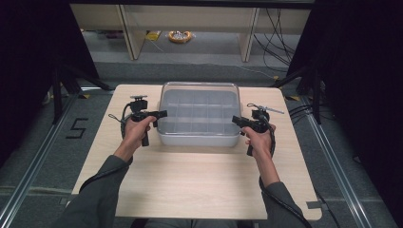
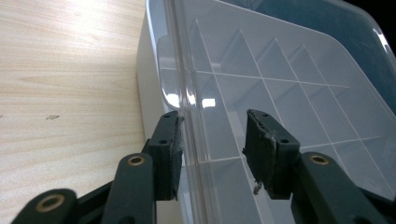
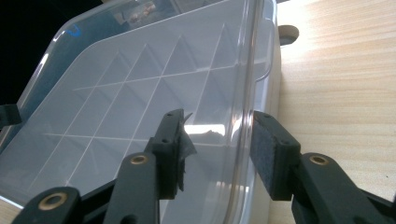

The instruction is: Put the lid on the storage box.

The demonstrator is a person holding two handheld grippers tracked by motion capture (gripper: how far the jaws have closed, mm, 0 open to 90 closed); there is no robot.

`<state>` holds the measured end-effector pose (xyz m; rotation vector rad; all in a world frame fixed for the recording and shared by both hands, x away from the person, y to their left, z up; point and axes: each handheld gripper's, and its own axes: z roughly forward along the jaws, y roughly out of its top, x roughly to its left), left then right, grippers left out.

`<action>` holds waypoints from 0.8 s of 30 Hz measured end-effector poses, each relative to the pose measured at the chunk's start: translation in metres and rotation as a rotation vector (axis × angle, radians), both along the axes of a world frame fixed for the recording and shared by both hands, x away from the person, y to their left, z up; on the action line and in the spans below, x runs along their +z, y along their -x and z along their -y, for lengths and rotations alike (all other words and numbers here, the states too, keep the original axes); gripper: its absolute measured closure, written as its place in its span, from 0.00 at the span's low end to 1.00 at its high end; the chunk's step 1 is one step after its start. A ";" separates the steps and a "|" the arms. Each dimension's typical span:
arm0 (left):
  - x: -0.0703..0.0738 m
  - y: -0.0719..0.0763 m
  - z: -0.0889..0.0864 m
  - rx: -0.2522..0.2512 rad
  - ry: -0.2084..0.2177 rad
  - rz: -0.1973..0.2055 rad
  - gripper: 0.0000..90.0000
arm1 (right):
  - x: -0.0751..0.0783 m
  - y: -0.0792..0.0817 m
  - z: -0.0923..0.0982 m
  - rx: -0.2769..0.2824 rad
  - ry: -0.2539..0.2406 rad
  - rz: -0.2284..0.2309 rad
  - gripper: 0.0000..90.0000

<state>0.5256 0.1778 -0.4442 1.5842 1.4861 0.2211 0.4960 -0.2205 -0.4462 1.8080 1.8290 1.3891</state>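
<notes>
A: Where is the compartment box [image 1: 198, 114] lying?

B: It is resting toward the 12 o'clock half of the desk [image 1: 190, 175], its clear lid [image 2: 289, 79] covering a grid of dividers.

A: And the left tongs [image 1: 160, 114]?

B: They are sitting at the box's 9 o'clock side. In the left gripper view they are straddling the lid's edge, one pad [image 2: 170, 154] touching the rim, the other [image 2: 261, 154] standing clear (hence spread, not pinching).

A: The right tongs [image 1: 236, 120]?

B: At the 3 o'clock side, straddling the opposite lid edge, with small gaps showing at both pads [image 3: 268, 154], so likewise spread.
</notes>
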 end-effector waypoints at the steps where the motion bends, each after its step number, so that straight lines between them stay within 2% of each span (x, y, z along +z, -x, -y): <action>1: 0.000 0.000 0.000 0.000 0.000 0.000 0.62 | 0.000 0.000 0.000 0.000 0.000 0.000 0.64; 2: 0.000 0.000 -0.001 -0.008 -0.004 -0.004 0.62 | -0.002 -0.002 0.004 0.027 0.040 0.043 0.64; 3: -0.001 0.000 -0.002 -0.012 -0.006 -0.004 0.62 | -0.002 -0.002 0.003 0.030 0.029 0.037 0.64; 6: -0.002 0.003 0.000 -0.010 -0.013 0.030 0.61 | -0.002 0.001 0.001 0.017 0.005 0.022 0.64; 8: -0.002 0.004 0.001 -0.011 -0.013 0.030 0.60 | -0.002 0.001 0.001 0.014 0.005 0.020 0.64; 9: -0.003 0.006 0.001 -0.022 -0.034 0.044 0.60 | -0.004 -0.001 0.004 0.033 0.035 0.056 0.64; 16: -0.003 0.007 0.003 -0.025 -0.047 0.057 0.58 | -0.005 -0.001 0.004 0.026 0.036 0.064 0.64; 18: -0.004 0.005 0.004 -0.017 -0.037 0.062 0.57 | -0.005 -0.002 0.004 0.024 0.033 0.067 0.64; 19: -0.004 0.005 0.004 -0.017 -0.041 0.062 0.57 | -0.005 -0.002 0.004 0.016 0.042 0.067 0.64; 20: -0.004 0.005 0.005 -0.024 -0.067 0.066 0.57 | -0.004 -0.003 0.003 0.010 0.046 0.066 0.64; 22: -0.004 0.005 0.006 -0.024 -0.075 0.070 0.58 | -0.004 -0.003 0.003 0.022 0.053 0.076 0.64; 23: -0.004 0.006 0.006 -0.033 -0.089 0.077 0.57 | -0.003 -0.002 0.001 0.025 0.088 0.089 0.63; 24: -0.004 0.007 0.008 -0.020 -0.076 0.085 0.57 | -0.002 -0.001 0.001 0.021 0.084 0.078 0.63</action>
